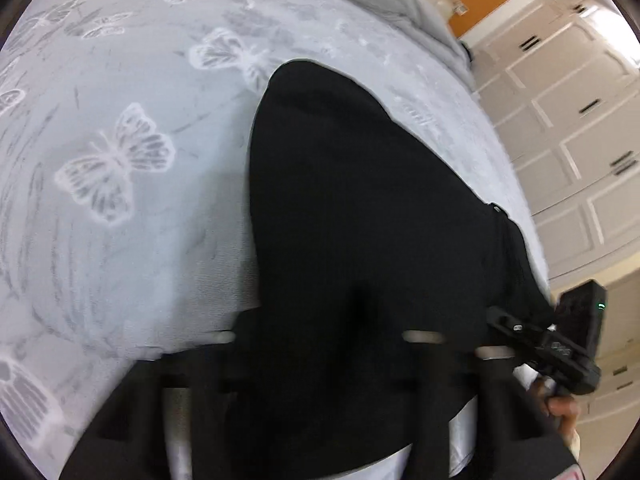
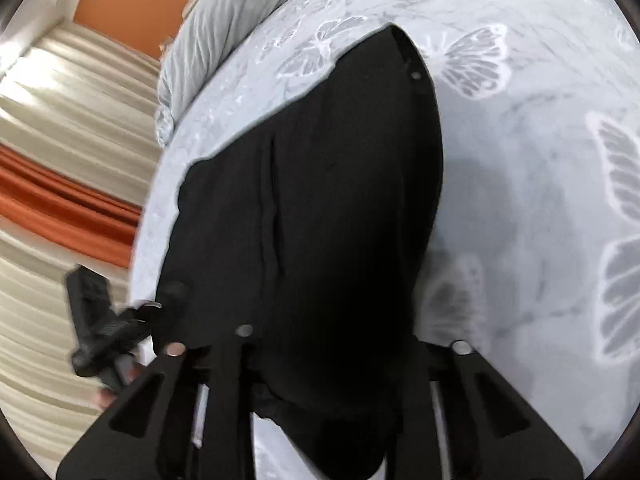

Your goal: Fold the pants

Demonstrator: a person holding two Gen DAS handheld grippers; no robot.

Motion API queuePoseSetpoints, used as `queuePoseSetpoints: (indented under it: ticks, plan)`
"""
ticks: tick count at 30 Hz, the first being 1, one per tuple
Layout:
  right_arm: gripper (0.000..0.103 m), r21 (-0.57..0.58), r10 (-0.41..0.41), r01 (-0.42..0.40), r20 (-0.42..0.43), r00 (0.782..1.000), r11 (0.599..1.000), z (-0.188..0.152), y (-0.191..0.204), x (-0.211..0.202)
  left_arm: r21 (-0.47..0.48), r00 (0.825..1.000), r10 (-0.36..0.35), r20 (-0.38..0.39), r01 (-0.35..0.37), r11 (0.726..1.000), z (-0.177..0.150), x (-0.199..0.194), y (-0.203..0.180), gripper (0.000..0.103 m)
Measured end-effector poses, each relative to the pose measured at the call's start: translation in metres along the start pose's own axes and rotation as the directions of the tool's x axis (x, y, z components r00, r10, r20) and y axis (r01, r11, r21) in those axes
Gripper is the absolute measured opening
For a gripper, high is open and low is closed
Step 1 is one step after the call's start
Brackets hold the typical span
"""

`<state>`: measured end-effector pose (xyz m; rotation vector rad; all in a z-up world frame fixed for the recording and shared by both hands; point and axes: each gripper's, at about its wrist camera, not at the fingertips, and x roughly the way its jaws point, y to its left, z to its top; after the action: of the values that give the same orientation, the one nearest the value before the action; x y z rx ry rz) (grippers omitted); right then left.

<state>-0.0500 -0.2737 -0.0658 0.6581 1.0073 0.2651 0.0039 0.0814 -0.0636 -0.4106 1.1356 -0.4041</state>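
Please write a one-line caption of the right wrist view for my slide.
Right claw gripping the near edge of black pants spread on a butterfly-print bedspread.

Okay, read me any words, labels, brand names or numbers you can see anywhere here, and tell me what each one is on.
No text can be read in either view.
black pants: no label or tag shows; one small round stud, no lettering.
butterfly bedspread: pattern only.
right gripper, seen from the left wrist: faint pale marks on its body, too blurred to read.
white cabinets: dark handles, no signs.
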Motion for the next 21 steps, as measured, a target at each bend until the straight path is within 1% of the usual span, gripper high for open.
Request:
queuePoseSetpoints:
  ticks: [1,3,4,5,6,7,8,9,10,11,12,13,14,15,16,17,19,20,21]
  plan:
    - [0.017,-0.033,0.022,-0.021,0.024,0.999,0.999,-0.003,0.011,-0.014,-0.016,0.999,-0.031,0.006,0.032,0.999,0.0,-0.007,0.005,0.009]
    - [0.016,-0.077,0.056,-0.054,0.028,0.998,0.996,-0.01,0.021,-0.031,-0.019,0.994,-0.11,0.002,0.11,0.994,-0.004,-0.038,0.004,0.009]
    - [0.018,-0.09,0.045,-0.044,0.009,0.999,0.995,-0.017,0.019,-0.036,-0.001,0.994,-0.113,0.005,0.113,0.994,-0.009,-0.049,0.004,0.01]
    - [0.019,-0.066,0.016,-0.018,-0.032,0.999,0.998,-0.025,0.006,-0.031,0.018,0.995,-0.095,-0.001,0.095,0.995,-0.015,-0.055,0.005,0.013]
    - [0.024,-0.026,-0.022,0.02,-0.078,0.997,0.999,-0.033,-0.009,-0.021,0.026,0.997,-0.071,-0.036,0.072,0.997,-0.024,-0.051,0.012,0.014]
    - [0.027,0.009,-0.042,0.043,-0.107,0.993,0.999,-0.039,-0.02,-0.011,0.008,0.996,-0.039,-0.079,0.039,0.999,-0.03,-0.041,0.022,0.015]
    - [0.027,0.058,0.007,-0.002,-0.086,0.996,0.998,-0.041,-0.029,-0.011,-0.045,0.99,-0.019,-0.141,0.013,0.999,-0.041,-0.022,0.037,0.021]
    - [0.032,0.07,0.027,-0.021,-0.085,0.996,0.997,-0.039,-0.029,-0.013,-0.063,0.994,-0.038,-0.106,0.031,0.998,-0.042,-0.022,0.041,0.021]
    - [0.038,0.065,0.04,-0.035,-0.088,0.995,0.997,-0.035,-0.026,-0.017,-0.047,0.995,-0.032,-0.092,0.028,0.999,-0.042,-0.026,0.037,0.021]
    - [0.04,0.066,0.037,-0.032,-0.081,0.996,0.997,-0.035,-0.025,-0.018,0.002,0.997,-0.007,-0.082,0.007,1.0,-0.041,-0.03,0.028,0.028]
    - [0.041,0.08,0.03,-0.024,-0.077,0.997,0.996,-0.036,-0.025,-0.017,0.017,0.998,0.014,-0.068,-0.012,1.0,-0.042,-0.033,0.024,0.036]
    - [0.042,0.079,0.021,-0.015,-0.074,0.997,0.997,-0.037,-0.024,-0.017,0.01,0.998,0.03,-0.058,-0.029,1.0,-0.044,-0.034,0.021,0.054]
    - [0.044,0.07,0.011,-0.006,-0.066,0.998,0.998,-0.037,-0.021,-0.018,-0.004,0.998,0.014,-0.063,-0.014,1.0,-0.045,-0.034,0.018,0.065]
    - [0.051,0.061,0.012,-0.008,-0.061,0.998,0.998,-0.037,-0.017,-0.017,-0.008,0.997,0.001,-0.072,-0.001,1.0,-0.046,-0.032,0.013,0.068]
    - [0.056,0.053,0.017,-0.014,-0.053,0.998,0.998,-0.039,-0.012,-0.018,0.001,0.997,0.003,-0.077,-0.002,1.0,-0.047,-0.029,0.008,0.074]
    - [0.057,0.047,0.014,-0.012,-0.047,0.999,0.999,-0.041,-0.01,-0.018,0.02,0.997,0.02,-0.077,-0.019,1.0,-0.048,-0.025,0.003,0.077]
    - [0.058,0.038,0.006,-0.005,-0.036,0.999,0.999,-0.043,-0.008,-0.019,0.043,0.996,0.043,-0.076,-0.039,0.998,-0.045,-0.019,-0.001,0.078]
    - [0.058,0.038,0.005,-0.004,-0.034,0.999,0.999,-0.042,-0.01,-0.019,0.051,0.996,0.04,-0.075,-0.036,0.998,-0.044,-0.017,-0.004,0.078]
    - [0.058,0.042,0.01,-0.009,-0.034,0.999,0.999,-0.043,-0.014,-0.017,0.049,0.997,0.021,-0.078,-0.017,0.999,-0.043,-0.014,-0.004,0.078]
